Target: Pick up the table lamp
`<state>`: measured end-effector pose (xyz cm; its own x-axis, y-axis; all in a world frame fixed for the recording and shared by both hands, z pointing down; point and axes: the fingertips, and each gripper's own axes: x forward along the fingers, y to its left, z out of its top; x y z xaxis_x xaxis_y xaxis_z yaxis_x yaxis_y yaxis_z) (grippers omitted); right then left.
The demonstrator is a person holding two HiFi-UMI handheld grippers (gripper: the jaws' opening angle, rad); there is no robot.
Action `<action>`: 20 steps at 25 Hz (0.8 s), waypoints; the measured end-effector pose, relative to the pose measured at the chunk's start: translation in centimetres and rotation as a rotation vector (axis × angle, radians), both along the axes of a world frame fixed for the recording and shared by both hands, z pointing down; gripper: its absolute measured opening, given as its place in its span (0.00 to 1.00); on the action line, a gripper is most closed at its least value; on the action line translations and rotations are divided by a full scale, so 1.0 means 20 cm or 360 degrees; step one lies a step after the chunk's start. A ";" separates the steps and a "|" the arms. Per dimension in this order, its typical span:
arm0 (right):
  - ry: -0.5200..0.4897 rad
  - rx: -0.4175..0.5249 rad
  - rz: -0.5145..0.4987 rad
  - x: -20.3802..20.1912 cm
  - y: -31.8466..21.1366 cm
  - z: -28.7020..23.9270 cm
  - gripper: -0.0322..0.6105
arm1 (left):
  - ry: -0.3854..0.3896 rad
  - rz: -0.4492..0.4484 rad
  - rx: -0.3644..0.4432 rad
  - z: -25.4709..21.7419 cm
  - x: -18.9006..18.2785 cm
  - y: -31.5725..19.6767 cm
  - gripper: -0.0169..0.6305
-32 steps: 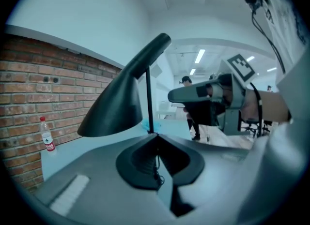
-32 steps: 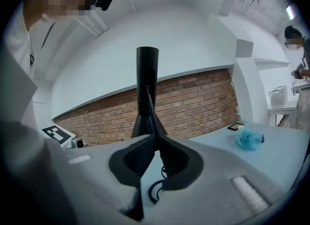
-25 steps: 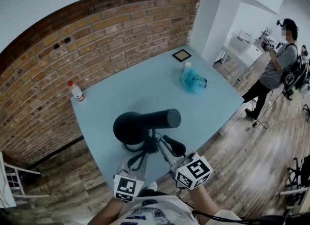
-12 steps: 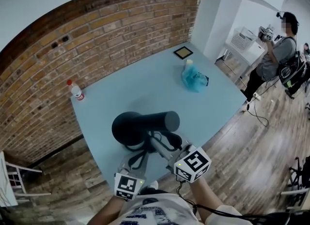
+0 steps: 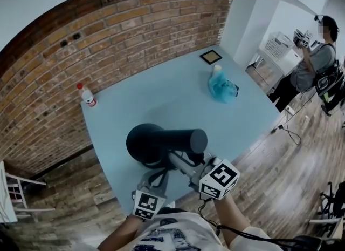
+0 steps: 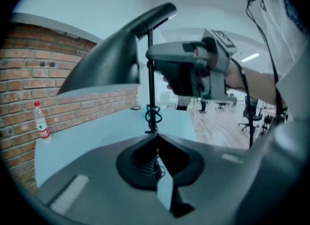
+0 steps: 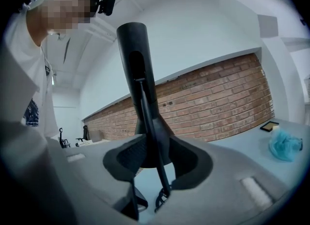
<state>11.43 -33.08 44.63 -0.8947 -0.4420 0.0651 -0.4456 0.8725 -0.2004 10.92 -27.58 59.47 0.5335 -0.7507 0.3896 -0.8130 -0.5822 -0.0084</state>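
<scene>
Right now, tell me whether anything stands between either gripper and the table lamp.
Nothing visible does. The left gripper and the right gripper are each shut on the thin stem of the table lamp. The water bottle and blue cloth sit far off on the table.

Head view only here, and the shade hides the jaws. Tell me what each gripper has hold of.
Observer: The left gripper is shut on the table lamp, pinching its thin stem.
Operator: Now the right one.
Observer: The right gripper is shut on the same stem.
Operator: Report the cord.
Observer: The cord is bundled in loops round the stem, just ahead of the left gripper.
</scene>
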 end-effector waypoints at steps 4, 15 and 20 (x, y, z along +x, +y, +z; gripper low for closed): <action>0.0017 0.0039 -0.0062 -0.01 0.00 -0.01 0.22 | -0.0022 0.0018 -0.0059 0.12 0.02 -0.02 0.01; -0.0044 0.0017 -0.0169 -0.02 -0.01 -0.01 0.22 | -0.0004 0.0001 -0.0154 0.26 0.07 -0.07 0.02; -0.0049 0.0026 -0.0198 -0.03 0.00 -0.01 0.20 | 0.0026 0.0008 -0.0163 0.28 0.09 -0.11 0.05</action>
<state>10.77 -33.09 44.35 -0.9442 -0.3280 0.0304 -0.3273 0.9240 -0.1975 12.74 -29.77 65.08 0.5441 -0.7048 0.4553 -0.8097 -0.5833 0.0646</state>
